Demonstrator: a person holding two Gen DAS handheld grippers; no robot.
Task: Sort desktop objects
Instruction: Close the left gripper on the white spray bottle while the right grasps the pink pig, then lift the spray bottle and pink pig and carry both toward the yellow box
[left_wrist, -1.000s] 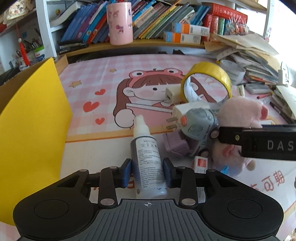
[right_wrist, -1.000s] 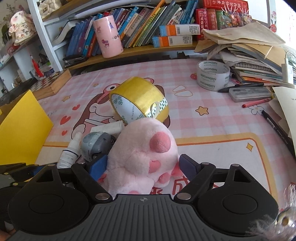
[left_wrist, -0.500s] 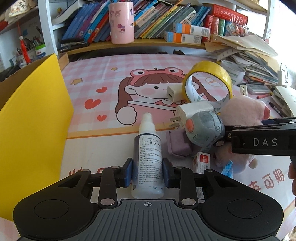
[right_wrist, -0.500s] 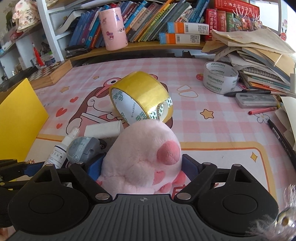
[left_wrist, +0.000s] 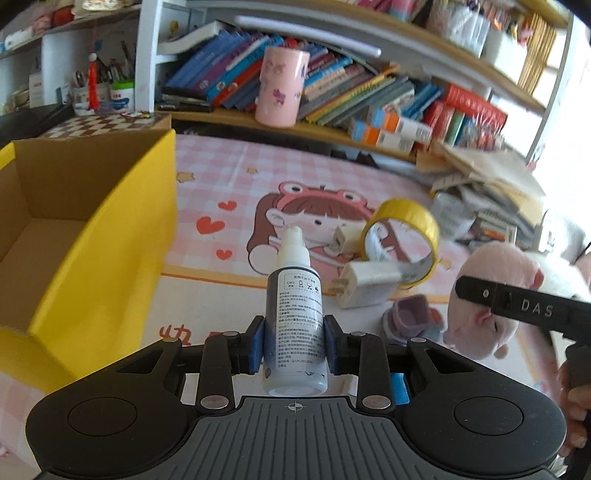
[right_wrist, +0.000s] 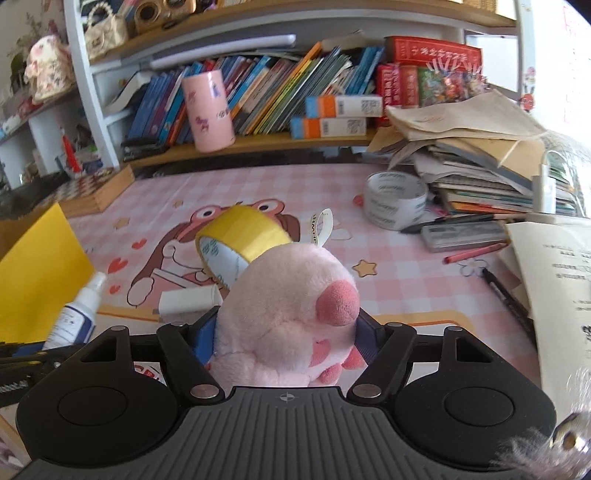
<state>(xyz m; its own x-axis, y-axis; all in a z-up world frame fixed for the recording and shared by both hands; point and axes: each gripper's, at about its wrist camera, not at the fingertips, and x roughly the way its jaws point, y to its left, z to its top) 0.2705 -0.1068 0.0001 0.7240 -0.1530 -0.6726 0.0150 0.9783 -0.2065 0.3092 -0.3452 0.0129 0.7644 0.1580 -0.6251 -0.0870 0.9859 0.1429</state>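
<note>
My left gripper is shut on a white spray bottle and holds it nozzle-forward above the pink desk mat. Left of it stands an open yellow cardboard box. My right gripper has a pink plush pig between its blue pads. Its jaws are closing and the pads press into the plush. In the left wrist view the plush hangs at the right behind that gripper's black finger. On the mat lie a yellow tape roll, a white charger and a small purple item.
A pink cup and rows of books stand on the shelf behind the mat. At the right sit a white tape roll, a stack of papers and books, a pencil case and loose pens.
The left gripper has risen with the bottle, so the box's inside now shows. The right jaws have narrowed onto the plush and lifted it. The grey round toy is out of view.
</note>
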